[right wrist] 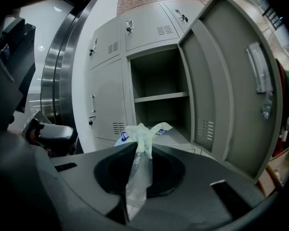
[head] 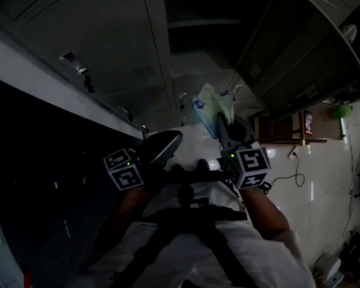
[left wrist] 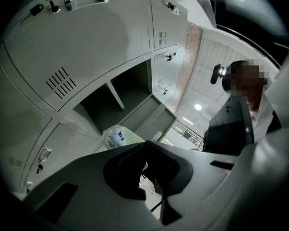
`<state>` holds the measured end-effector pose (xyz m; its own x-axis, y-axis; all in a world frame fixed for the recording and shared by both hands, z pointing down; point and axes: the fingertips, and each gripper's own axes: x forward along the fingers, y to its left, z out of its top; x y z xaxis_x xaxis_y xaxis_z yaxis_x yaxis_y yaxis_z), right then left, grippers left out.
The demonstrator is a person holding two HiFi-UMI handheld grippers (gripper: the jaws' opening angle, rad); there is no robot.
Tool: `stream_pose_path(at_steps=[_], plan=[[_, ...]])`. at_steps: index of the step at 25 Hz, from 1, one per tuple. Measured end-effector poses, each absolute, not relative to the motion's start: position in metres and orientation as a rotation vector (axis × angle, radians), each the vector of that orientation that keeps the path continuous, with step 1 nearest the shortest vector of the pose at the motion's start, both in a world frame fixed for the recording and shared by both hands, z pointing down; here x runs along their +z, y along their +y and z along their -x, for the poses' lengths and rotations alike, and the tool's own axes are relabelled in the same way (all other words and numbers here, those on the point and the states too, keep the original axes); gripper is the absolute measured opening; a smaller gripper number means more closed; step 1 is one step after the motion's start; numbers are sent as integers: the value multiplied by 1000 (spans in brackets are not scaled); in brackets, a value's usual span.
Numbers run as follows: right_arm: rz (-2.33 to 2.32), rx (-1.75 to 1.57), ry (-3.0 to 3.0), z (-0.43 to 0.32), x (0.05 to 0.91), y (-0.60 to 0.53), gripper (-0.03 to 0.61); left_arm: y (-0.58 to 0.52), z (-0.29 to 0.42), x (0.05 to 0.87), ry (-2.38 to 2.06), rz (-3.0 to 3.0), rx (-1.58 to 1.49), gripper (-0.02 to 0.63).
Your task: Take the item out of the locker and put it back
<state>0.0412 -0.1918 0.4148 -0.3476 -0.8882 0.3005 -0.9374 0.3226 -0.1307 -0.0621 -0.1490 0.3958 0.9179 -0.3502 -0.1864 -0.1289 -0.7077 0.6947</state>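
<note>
A pale green see-through plastic bag (right wrist: 143, 131) with blue print hangs in front of the open locker (right wrist: 159, 88). My right gripper (right wrist: 140, 147) is shut on its bunched, knotted top. From the head view the bag (head: 211, 102) sits at the tip of the right gripper (head: 221, 122), just outside the locker's dark opening (head: 198, 38). My left gripper (head: 173, 139) is held low and to the left, apart from the bag, with its jaws shut and empty. In the left gripper view the bag (left wrist: 116, 136) shows just beyond the closed left gripper (left wrist: 145, 147).
The locker door (right wrist: 233, 90) stands swung open on the right, with a shelf (right wrist: 161, 96) across the compartment. Closed grey lockers (right wrist: 108, 97) line the left side. The person's white-sleeved arms and dark harness straps (head: 192, 227) fill the lower head view. A cable (head: 297, 176) lies on the pale tiled floor.
</note>
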Motion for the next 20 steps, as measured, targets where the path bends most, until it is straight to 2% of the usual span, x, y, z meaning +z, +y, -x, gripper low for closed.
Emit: stream_pose_path(at_steps=[20], plan=[[-1690, 193, -2412, -67, 368, -236, 29, -177, 45, 362, -356, -2453, -415, -2]])
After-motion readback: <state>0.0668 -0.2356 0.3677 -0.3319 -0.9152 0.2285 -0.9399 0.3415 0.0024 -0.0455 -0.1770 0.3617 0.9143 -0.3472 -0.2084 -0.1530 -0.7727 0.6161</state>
